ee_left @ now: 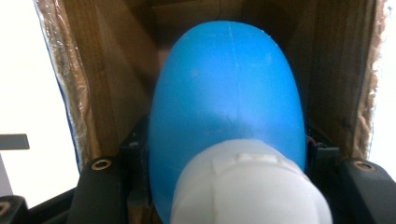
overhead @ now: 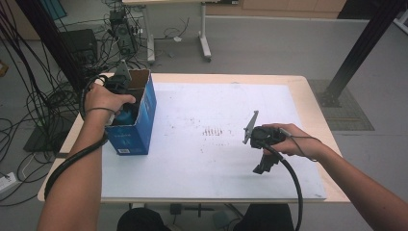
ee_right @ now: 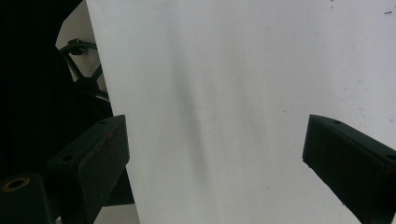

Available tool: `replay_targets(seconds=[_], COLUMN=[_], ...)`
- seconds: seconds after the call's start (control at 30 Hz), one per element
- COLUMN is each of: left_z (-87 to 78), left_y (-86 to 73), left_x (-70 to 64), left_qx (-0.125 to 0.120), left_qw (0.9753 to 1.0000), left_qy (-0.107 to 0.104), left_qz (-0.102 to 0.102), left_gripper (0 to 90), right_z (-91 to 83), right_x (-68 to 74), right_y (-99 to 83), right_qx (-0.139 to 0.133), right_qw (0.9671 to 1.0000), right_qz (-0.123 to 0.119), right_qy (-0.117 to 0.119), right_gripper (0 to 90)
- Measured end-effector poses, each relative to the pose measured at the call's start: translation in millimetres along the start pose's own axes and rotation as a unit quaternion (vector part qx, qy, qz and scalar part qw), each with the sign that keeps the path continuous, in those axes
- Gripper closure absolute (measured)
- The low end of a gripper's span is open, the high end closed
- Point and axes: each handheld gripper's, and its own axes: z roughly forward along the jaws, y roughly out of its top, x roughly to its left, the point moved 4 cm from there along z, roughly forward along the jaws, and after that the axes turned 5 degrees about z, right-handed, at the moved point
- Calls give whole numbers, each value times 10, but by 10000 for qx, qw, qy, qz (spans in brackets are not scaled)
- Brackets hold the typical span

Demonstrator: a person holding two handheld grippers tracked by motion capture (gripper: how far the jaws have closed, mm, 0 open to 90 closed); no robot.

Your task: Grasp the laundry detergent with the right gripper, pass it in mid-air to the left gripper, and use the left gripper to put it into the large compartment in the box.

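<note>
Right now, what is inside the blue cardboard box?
The left gripper reaches into the blue box shut on a blue bottle with a white cap. The bottle hides the box floor.

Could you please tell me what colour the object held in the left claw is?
The object is bright blue with a white end, seen best in the left gripper view.

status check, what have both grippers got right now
Left gripper shut on blue bottle, inside the open blue box. Right gripper open, empty over the white table sheet. Nothing in the way.
</note>
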Motion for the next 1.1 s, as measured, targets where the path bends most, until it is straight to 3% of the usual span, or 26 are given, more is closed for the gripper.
replay_targets(seconds=[1.1], left_z=[-2], left_y=[0], left_x=[18], left_qx=[53], left_qw=[10000], left_qy=[-33], left_qz=[-65], left_gripper=[376], right_z=[4], right_x=[5], right_y=[12], right_qx=[26], right_qw=[10000], right_qz=[-20], right_qy=[12], right_gripper=[71])
